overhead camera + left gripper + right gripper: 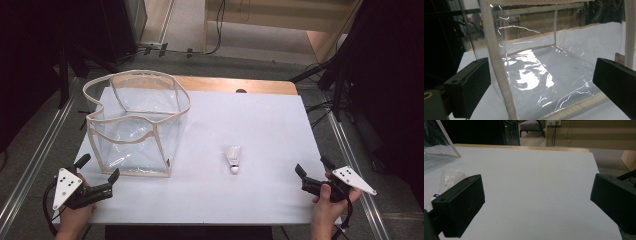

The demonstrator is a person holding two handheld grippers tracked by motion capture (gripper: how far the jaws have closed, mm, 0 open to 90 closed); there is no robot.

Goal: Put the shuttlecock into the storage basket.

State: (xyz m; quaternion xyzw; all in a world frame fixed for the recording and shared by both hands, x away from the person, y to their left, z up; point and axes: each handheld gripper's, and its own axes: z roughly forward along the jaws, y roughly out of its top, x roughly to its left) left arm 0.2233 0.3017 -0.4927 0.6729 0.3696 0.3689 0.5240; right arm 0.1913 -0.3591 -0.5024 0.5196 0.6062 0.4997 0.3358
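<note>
**Two open grippers at the near edge of a table bearing a shuttlecock and a clear bag**

Nearest the viewer, a person's hands enter from the bottom of the high view. The left gripper (97,170) rests at the near left corner of the table (270,130), its jaws spread wide and empty, pointing toward the clear bag (136,122). In the left gripper view, the left gripper (541,82) frames the bag (536,75) closely: one cream-trimmed corner edge stands just ahead of the left jaw, and the glossy transparent wall shows between the jaws. The right gripper (312,167) sits at the near right edge, jaws likewise wide apart and holding nothing.

Farther in, a white shuttlecock (233,158) lies on the white surface, between the two grippers and nearer the right one, its cork tip toward the person. In the right gripper view, the shuttlecock (447,180) appears partly behind the left jaw of the right gripper (537,195).

Beyond, the bag stands upright and open-topped on the far left of the table, apart from the shuttlecock. A wooden strip (235,84) borders the far edge.
</note>
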